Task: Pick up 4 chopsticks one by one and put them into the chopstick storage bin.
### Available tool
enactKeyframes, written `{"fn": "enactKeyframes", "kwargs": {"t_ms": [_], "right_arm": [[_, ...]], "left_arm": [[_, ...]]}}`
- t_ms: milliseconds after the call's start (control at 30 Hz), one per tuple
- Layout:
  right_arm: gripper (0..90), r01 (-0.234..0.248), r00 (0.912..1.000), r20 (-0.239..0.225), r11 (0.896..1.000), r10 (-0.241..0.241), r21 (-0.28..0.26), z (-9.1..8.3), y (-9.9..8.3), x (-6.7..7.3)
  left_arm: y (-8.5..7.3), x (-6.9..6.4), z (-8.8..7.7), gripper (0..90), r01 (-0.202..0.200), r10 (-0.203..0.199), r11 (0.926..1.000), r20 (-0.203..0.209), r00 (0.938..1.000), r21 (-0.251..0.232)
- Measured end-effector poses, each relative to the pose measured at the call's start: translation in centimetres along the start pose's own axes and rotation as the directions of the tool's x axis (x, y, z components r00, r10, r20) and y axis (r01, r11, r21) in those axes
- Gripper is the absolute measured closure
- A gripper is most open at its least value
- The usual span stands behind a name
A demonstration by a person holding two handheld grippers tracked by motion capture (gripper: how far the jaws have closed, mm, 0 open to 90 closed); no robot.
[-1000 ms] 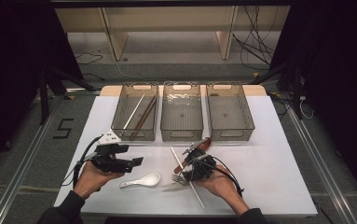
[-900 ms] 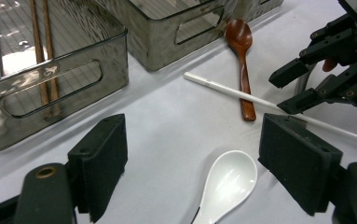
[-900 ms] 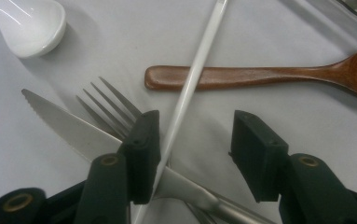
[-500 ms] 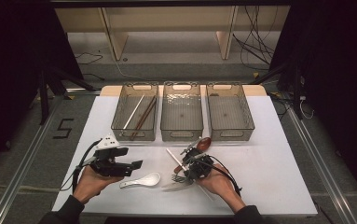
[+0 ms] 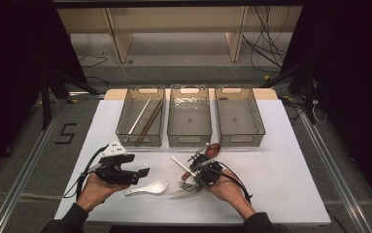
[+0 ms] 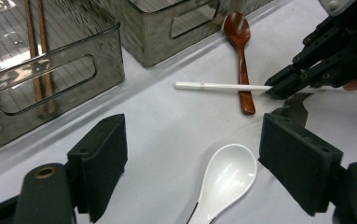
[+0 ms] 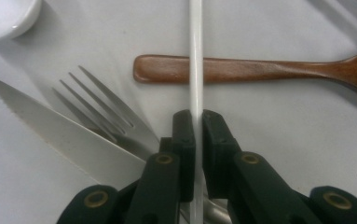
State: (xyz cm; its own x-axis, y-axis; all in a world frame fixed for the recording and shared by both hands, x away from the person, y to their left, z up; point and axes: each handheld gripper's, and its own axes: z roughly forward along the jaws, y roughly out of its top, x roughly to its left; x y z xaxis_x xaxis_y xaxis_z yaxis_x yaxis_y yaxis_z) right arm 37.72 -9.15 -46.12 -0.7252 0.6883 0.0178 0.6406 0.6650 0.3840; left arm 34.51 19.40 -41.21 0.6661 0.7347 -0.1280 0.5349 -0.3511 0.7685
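My right gripper (image 7: 198,121) is shut on a white chopstick (image 7: 195,56), which crosses over the handle of a brown wooden spoon (image 7: 241,70). In the high view the right gripper (image 5: 202,173) sits at the table's front centre, and the chopstick (image 5: 181,163) points back and left from it. My left gripper (image 6: 195,154) is open, its jaws standing either side of a white ceramic spoon (image 6: 225,179) without touching it. From above, the left gripper (image 5: 143,173) is just left of that spoon (image 5: 149,187).
A fork (image 7: 97,102) and a serrated knife (image 7: 64,135) lie under and left of the right gripper. Three smoky plastic bins stand in a row at the back: the left bin (image 5: 123,131) holds chopsticks, and the middle bin (image 5: 189,141) and right bin (image 5: 240,140) look bare.
The white chopstick has swung to a flatter angle, its free end now pointing more to the left. The left gripper has drifted slightly nearer the front edge and the white spoon.
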Motion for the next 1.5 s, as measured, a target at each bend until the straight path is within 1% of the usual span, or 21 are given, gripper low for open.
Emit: {"fn": "enactKeyframes", "kwargs": {"t_ms": [200, 333, 367, 500, 633, 667, 733, 833, 933, 1033, 1133, 1167, 1200, 1233, 1267, 1300, 1333, 1367, 1433, 1467, 1500], "right_arm": [[85.6, 0.043, 0.9989, -0.017, 0.998, -0.043, -0.043, -1.4, 0.3, 0.4], [85.6, 0.099, 0.9941, -0.038, 0.993, -0.102, -0.069, -2.5, 0.3, 1.0], [85.6, 0.108, 0.9934, -0.032, 0.992, -0.110, -0.070, -2.7, 0.3, 1.2], [85.6, 0.151, 0.9869, -0.045, 0.986, -0.155, -0.075, -3.5, 0.3, 1.7], [85.6, 0.207, 0.9771, -0.033, 0.976, -0.210, -0.070, -3.9, 0.2, 2.2], [85.6, 0.210, 0.9763, -0.039, 0.975, -0.213, -0.070, -4.0, 0.2, 2.3], [85.6, 0.237, 0.9698, -0.039, 0.968, -0.241, -0.076, -4.2, 0.1, 2.5], [85.6, 0.264, 0.9625, -0.043, 0.961, -0.268, -0.079, -4.4, 0.2, 3.0], [85.7, 0.292, 0.9538, -0.049, 0.953, -0.296, -0.076, -4.5, 0.2, 3.5], [85.6, 0.313, 0.9460, -0.063, 0.947, -0.318, -0.076, -4.6, 0.3, 4.1], [85.6, 0.348, 0.9330, -0.069, 0.934, -0.353, -0.080, -4.7, 0.3, 4.5], [85.7, 0.346, 0.9335, -0.071, 0.935, -0.351, -0.079, -4.7, 0.3, 4.6], [85.6, 0.354, 0.9302, -0.071, 0.932, -0.360, -0.082, -4.7, 0.3, 4.7], [85.6, 0.374, 0.9222, -0.072, 0.923, -0.380, -0.088, -4.7, 0.3, 4.7], [85.6, 0.375, 0.9215, -0.074, 0.923, -0.381, -0.088, -4.8, 0.3, 4.9], [85.6, 0.386, 0.9163, -0.078, 0.918, -0.393, -0.089, -4.8, 0.3, 4.9], [85.6, 0.382, 0.9182, -0.077, 0.920, -0.388, -0.089, -4.8, 0.3, 5.0], [85.6, 0.388, 0.9153, -0.078, 0.917, -0.395, -0.089, -4.9, 0.3, 5.1], [85.6, 0.396, 0.9112, -0.083, 0.913, -0.404, -0.097, -4.9, 0.3, 5.2], [85.7, 0.406, 0.9066, -0.085, 0.909, -0.413, -0.095, -4.9, 0.4, 5.2], [85.6, 0.405, 0.9065, -0.087, 0.909, -0.413, -0.095, -4.9, 0.4, 5.3]], "left_arm": [[-0.1, 0.1, 0.2, 22.6, 0.000, 0.000, 0.9998, 0.006, 1.0000, 0.018], [-0.1, 0.0, 0.3, 22.4, -0.020, 0.020, 0.9996, 0.003, 0.9998, 0.019], [-0.1, 0.0, 0.3, 22.5, -0.024, 0.024, 0.9995, 0.005, 0.9997, 0.020], [-0.1, -0.2, 0.4, 22.1, -0.045, 0.045, 0.9985, 0.013, 0.9989, 0.030], [-0.1, -0.4, 0.7, 21.6, -0.074, 0.073, 0.9960, 0.021, 0.9971, 0.050], [-0.1, -0.5, 0.8, 21.5, -0.080, 0.079, 0.9955, 0.024, 0.9966, 0.052], [-0.1, -0.7, 0.9, 21.5, -0.093, 0.092, 0.9938, 0.033, 0.9953, 0.061], [-0.1, -1.0, 1.1, 21.4, -0.134, 0.131, 0.9881, 0.038, 0.9906, 0.077], [-0.2, -1.2, 1.4, 21.4, -0.145, 0.141, 0.9859, 0.048, 0.9888, 0.084], [-0.2, -1.5, 1.7, 21.4, -0.178, 0.173, 0.9787, 0.060, 0.9831, 0.102], [-0.3, -1.7, 2.0, 21.1, -0.200, 0.192, 0.9726, 0.071, 0.9788, 0.119], [-0.3, -1.7, 2.1, 21.1, -0.208, 0.199, 0.9697, 0.079, 0.9768, 0.128], [-0.4, -1.8, 2.2, 21.1, -0.214, 0.204, 0.9677, 0.083, 0.9753, 0.133], [-0.4, -1.9, 2.3, 21.2, -0.226, 0.216, 0.9639, 0.086, 0.9726, 0.140], [-0.4, -2.1, 2.4, 21.4, -0.234, 0.223, 0.9616, 0.086, 0.9709, 0.144], [-0.3, -2.2, 2.5, 21.5, -0.247, 0.236, 0.9577, 0.091, 0.9675, 0.147], [-0.3, -2.3, 2.5, 21.5, -0.256, 0.244, 0.9547, 0.099, 0.9648, 0.151], [-0.3, -2.4, 2.6, 21.6, -0.259, 0.246, 0.9535, 0.102, 0.9639, 0.153], [-0.3, -2.5, 2.8, 21.8, -0.275, 0.258, 0.9470, 0.118, 0.9589, 0.165], [-0.3, -2.5, 2.8, 21.9, -0.278, 0.259, 0.9450, 0.128, 0.9574, 0.172], [-0.3, -2.6, 2.9, 22.1, -0.282, 0.261, 0.9437, 0.133, 0.9562, 0.173]]}}
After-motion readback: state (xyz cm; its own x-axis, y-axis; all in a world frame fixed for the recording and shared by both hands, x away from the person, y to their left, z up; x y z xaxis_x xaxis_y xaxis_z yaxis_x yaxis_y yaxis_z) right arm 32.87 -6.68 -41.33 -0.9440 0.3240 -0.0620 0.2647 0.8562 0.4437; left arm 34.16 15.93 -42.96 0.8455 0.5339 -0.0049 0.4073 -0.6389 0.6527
